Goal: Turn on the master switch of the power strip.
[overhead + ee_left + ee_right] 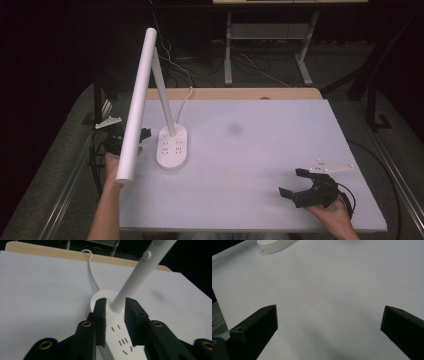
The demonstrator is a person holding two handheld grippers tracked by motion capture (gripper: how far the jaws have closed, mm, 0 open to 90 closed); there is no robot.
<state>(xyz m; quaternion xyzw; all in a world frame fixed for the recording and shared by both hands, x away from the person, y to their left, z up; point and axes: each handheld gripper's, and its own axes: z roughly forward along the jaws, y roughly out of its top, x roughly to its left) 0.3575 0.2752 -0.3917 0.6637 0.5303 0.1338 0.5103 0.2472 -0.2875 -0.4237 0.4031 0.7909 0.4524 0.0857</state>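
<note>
A: Report the position of your left gripper (115,315).

B: From the high view, your left gripper (131,137) sits at the left edge of the white table (260,150), just beside the desk lamp (167,135), partly hidden behind the lamp's long white head bar (136,107).

A: Confirm jaw state from the left gripper view.

B: Your jaws are parted, one on each side of the lamp's slanted arm (136,277) where it meets the base (117,335). A gap shows between each jaw and the arm, so nothing is pinched. The jaws hang over the base's socket face, whose slots are visible between them.

A: Describe the lamp itself.

B: The oval white base (172,146) stands on the left part of the table. Its arm (165,92) rises from the far end of the base, and the head bar slants down toward your left forearm. A white cord (92,272) runs from the base toward the far wooden edge of the table.

A: Now your right gripper.

B: Your right gripper (299,185) rests near the front right corner, well apart from the lamp. Its jaws are spread wide. In the right gripper view (329,322) they frame bare table, with the end of the lamp base (275,245) far off at the top.
</note>
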